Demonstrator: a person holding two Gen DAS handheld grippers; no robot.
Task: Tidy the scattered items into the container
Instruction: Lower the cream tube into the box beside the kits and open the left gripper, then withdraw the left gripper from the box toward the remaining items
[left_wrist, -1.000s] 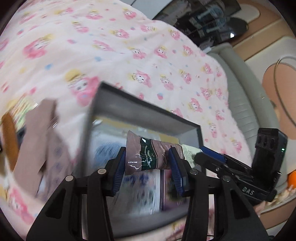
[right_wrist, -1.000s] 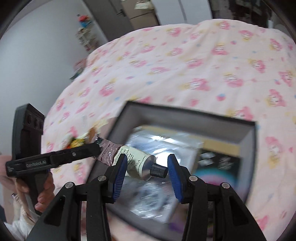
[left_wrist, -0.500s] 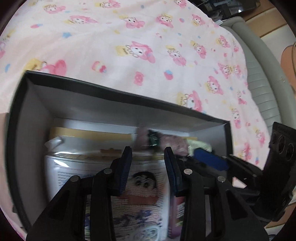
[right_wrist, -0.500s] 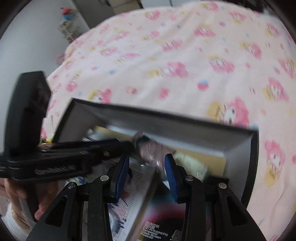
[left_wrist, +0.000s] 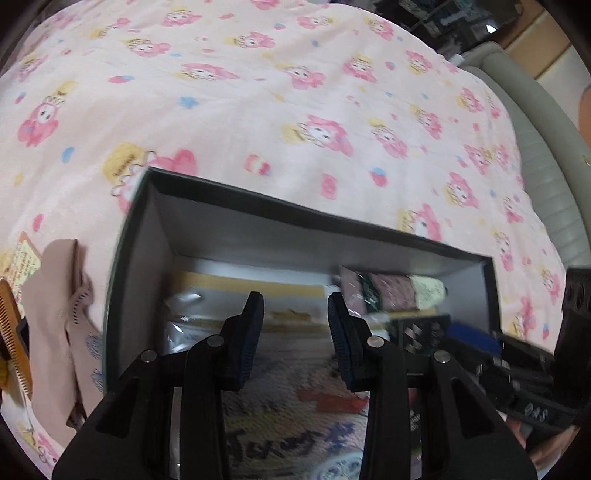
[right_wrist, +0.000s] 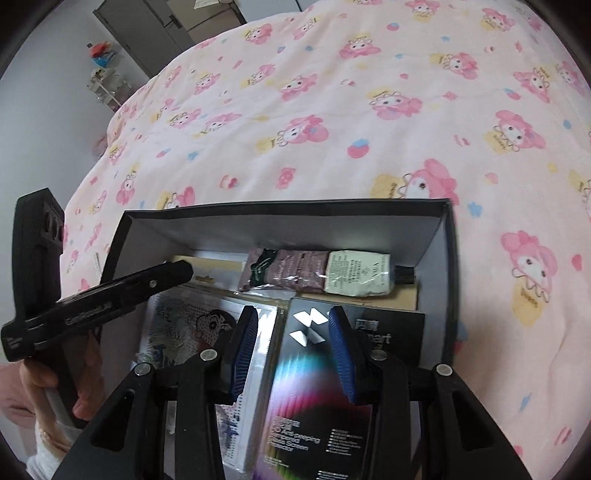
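The tube (right_wrist: 317, 271), a soft, crimped, mauve-and-cream squeeze tube with a black cap, lies flat inside the dark box (right_wrist: 448, 280) against its far wall, at twelve o'clock from the right gripper (right_wrist: 291, 349). It looks light and pliable, so it is best taken across its firmer cream body near the cap. Both the right gripper and the left gripper (left_wrist: 295, 338) stand parted and empty above the box; a beige cloth (left_wrist: 59, 317) and comb (left_wrist: 13, 343) remain outside at nine o'clock.
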